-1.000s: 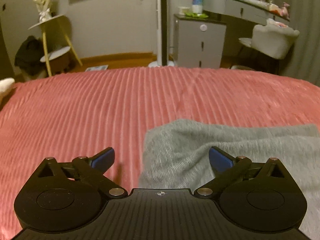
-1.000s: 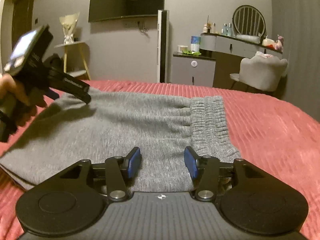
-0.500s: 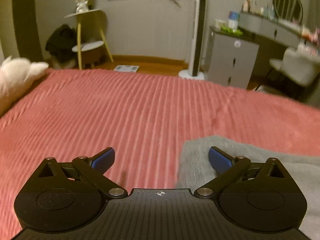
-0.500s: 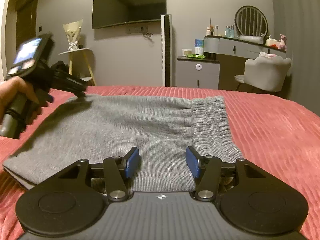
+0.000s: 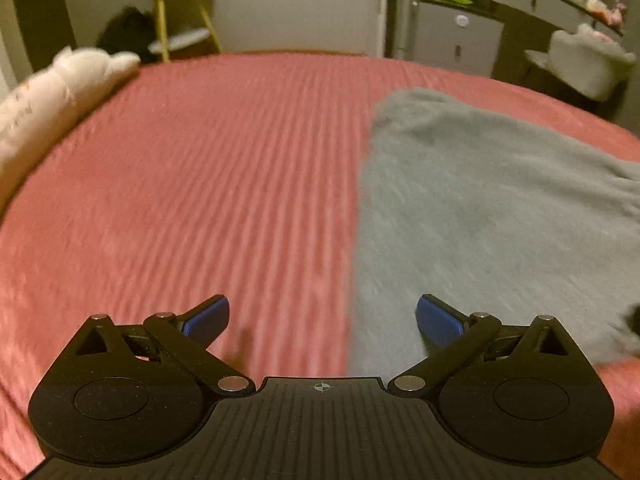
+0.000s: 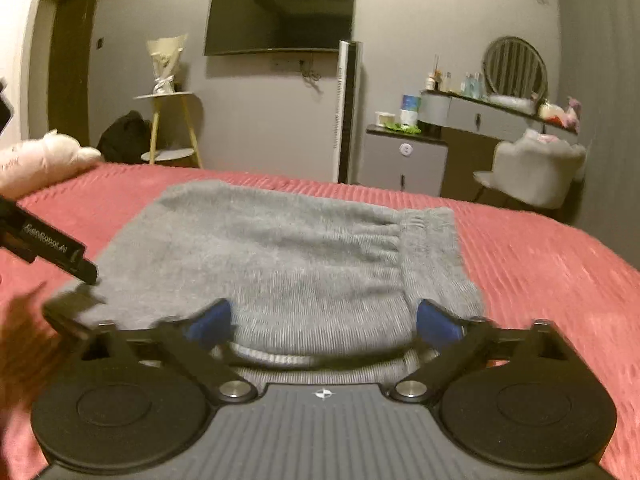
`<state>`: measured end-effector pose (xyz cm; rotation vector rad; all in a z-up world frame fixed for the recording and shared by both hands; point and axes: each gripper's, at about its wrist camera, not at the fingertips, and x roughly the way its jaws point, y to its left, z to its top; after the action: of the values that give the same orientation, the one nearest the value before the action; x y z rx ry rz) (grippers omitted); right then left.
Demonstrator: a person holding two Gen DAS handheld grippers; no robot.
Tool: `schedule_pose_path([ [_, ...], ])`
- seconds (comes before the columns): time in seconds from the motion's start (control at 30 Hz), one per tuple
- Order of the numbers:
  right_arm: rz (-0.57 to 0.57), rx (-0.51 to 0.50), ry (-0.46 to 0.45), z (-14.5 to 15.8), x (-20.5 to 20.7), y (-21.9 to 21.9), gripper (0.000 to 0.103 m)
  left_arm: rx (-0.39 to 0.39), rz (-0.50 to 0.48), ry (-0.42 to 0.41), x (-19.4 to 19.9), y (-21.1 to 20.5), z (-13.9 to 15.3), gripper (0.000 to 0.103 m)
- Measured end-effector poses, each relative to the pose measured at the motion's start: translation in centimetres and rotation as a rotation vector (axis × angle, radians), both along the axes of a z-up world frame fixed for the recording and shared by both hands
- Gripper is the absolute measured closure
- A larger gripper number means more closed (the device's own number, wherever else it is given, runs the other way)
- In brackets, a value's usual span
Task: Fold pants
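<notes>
With the folded grey pants [image 6: 288, 256] flat on the bed [image 6: 540, 264], the right gripper [image 6: 320, 322], jaws just sprung wide and empty, and the left gripper [image 5: 322, 320], equally agape, should lift clear without snagging cloth.

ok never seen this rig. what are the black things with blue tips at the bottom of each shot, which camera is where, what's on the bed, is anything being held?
There is no robot here: a person holds a two-finger gripper in each hand, and each gripper has a fisheye camera that looks forward along its fingers. The black shapes with blue pads are those fingers.

The left wrist view shows the left gripper, open, with nothing between its pads. The right wrist view shows the right gripper. Its jaws have just been opening, and they now stand wide, with nothing pinched. At that view's left edge is the left gripper seen from outside.

A pair of grey knit pants, folded, lies on the pink ribbed bedspread. The elastic waistband is on the right. A white plush toy lies at the bed's left edge.

Nothing is held.
</notes>
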<state>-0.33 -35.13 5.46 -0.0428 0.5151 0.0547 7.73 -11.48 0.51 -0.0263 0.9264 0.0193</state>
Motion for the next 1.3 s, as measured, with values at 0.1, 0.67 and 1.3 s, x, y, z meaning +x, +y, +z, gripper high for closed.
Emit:
schedule_pose_path([
  [0.1, -0.059, 0.041, 0.093, 0.7, -0.4, -0.3, 0.004, -0.095, -0.007, -0.017, -3.8, -0.7, 0.7, 0.0],
  [0.67, -0.179, 0.038, 0.213, 1.0, -3.3, 0.7, 0.004, 0.019, -0.172, -0.07, -9.4, -4.0, 1.2, 0.0],
  [1.3, -0.191, 0.045, 0.272, -1.5, -0.6, 0.3, 0.004, -0.009, -0.23, 0.006, -6.0, -5.4, -3.4, 0.0],
])
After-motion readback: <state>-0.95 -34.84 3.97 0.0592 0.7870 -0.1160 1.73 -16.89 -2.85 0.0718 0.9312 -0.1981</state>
